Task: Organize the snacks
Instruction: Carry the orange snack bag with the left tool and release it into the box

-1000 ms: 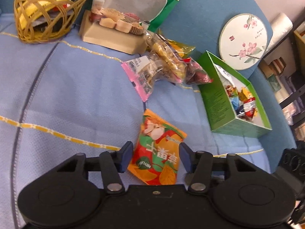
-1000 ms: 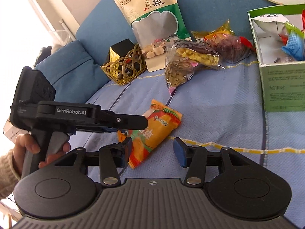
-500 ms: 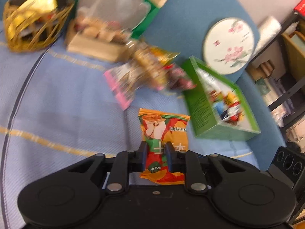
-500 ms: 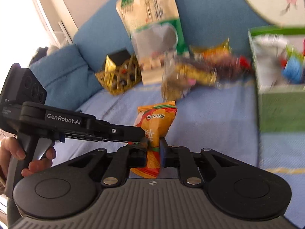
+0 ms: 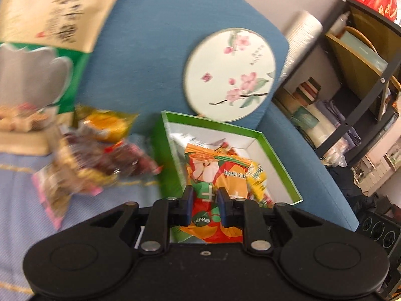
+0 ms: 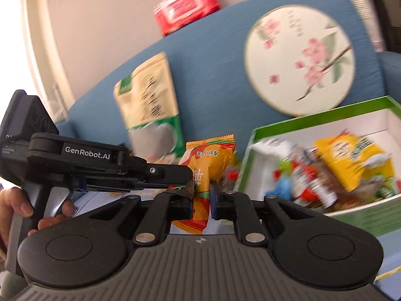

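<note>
An orange and red snack packet (image 5: pixel 218 175) hangs in the air, and both grippers are shut on it. My left gripper (image 5: pixel 205 200) pinches its lower half, with the packet standing upright over the open green box (image 5: pixel 278 158). In the right wrist view my right gripper (image 6: pixel 201 200) clamps the same packet (image 6: pixel 210 158) near its bottom edge. The left gripper (image 6: pixel 186 179) comes in from the left there and holds the packet's side. The green box (image 6: pixel 313 123) lies just to the right, with several wrapped snacks (image 6: pixel 338 165) inside.
A pile of clear snack bags (image 5: pixel 100 155) lies left of the box on the blue cloth. A large green and beige bag (image 5: pixel 45 37) and a round flowered fan (image 5: pixel 229 74) lean on the blue sofa back. Shelves (image 5: pixel 351 87) stand at the right. A hand (image 6: pixel 20 205) holds the left gripper's handle.
Both grippers closed on the orange packet where it lay on the cloth. They then lifted it and carried it right, up to the green box.
</note>
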Tool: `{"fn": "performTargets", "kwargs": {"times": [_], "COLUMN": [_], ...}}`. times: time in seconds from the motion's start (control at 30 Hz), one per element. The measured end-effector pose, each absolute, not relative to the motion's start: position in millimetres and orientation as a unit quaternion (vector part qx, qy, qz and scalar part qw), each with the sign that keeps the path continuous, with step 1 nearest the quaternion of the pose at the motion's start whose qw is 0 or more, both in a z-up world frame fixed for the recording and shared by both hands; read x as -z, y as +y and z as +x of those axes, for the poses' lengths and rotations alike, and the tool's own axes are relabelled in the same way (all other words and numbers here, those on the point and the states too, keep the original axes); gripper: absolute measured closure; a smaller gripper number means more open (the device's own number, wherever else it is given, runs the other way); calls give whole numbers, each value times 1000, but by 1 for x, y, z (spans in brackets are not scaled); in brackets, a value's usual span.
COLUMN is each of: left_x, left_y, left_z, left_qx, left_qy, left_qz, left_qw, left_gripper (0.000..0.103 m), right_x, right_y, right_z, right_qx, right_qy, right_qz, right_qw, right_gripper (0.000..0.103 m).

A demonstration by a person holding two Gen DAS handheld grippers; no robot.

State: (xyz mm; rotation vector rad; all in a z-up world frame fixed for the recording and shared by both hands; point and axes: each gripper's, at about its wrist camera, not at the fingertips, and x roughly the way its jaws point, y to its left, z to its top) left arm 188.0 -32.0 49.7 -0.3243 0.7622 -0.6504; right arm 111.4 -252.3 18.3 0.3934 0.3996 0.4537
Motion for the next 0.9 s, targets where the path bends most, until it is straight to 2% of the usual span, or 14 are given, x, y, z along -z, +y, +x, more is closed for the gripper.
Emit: {"fn": "performTargets", "kwargs": {"times": [0.53,0.8,0.83,0.87,0.9], "left_x": [-60,-48,-45,-44,-43], "left_y": [-146,-208,-212,-215,-213], "left_z": [224,230,229,228,226], "left_qx": [372,393,391,387,384], "left_qy": [366,372,371,368,363], "left_qz": [-124,-111,-109,-108,-109], "left_qw": [844,833,835,839,842], "left_gripper": [103,101,92,52,0], "right_x": [-27,-16,-14,-12,-11], "right_y": [-332,-379,-382,-384,-384], "right_z": [111,111,112,112,112], "right_qx": [-98,-30,-21,-7,3], "right_qy": [162,169,175,179,181], "right_qz": [189,224,229,230,228], "right_qw": [963,959,958,957,957], "right_gripper": [80,80,74,67,62]}}
